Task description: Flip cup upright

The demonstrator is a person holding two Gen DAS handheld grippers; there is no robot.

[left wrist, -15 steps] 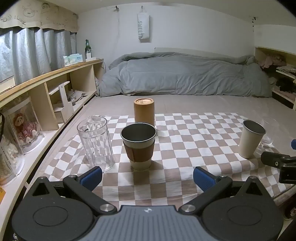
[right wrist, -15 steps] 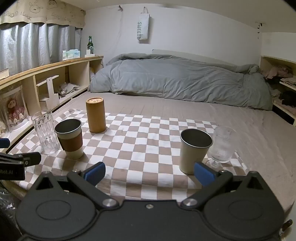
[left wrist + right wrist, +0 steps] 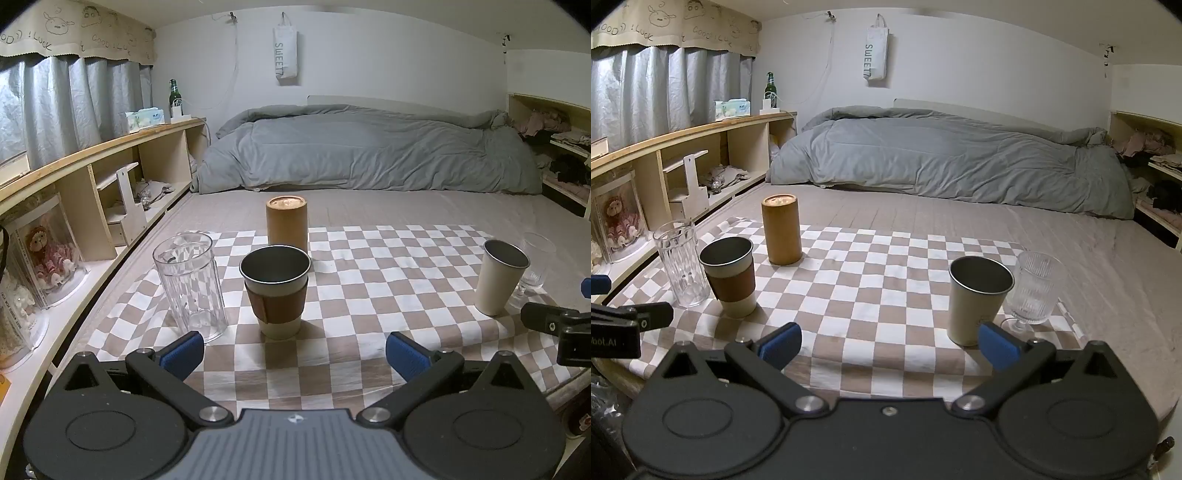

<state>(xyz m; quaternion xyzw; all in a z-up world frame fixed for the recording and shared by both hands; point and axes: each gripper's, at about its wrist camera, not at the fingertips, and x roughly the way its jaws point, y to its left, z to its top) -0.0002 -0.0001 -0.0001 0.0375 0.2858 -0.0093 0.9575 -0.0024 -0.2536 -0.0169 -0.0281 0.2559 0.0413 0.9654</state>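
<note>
Several cups stand on a brown-and-white checkered cloth (image 3: 369,266). A tall brown wooden cup (image 3: 287,223) stands mouth down at the back; it also shows in the right wrist view (image 3: 781,229). A metal cup with a brown sleeve (image 3: 275,291) (image 3: 728,275), a clear tumbler (image 3: 190,286) (image 3: 679,262), a cream metal cup (image 3: 498,277) (image 3: 977,299) and a ribbed stemmed glass (image 3: 1032,291) stand upright. My left gripper (image 3: 294,354) is open and empty, just short of the sleeved cup. My right gripper (image 3: 889,343) is open and empty, its right fingertip (image 3: 997,345) near the cream cup.
The cloth (image 3: 886,280) lies on a bed with a grey duvet (image 3: 369,151) at the back. A wooden shelf unit (image 3: 92,177) runs along the left with boxed dolls (image 3: 44,247). A bottle (image 3: 175,96) stands on its top.
</note>
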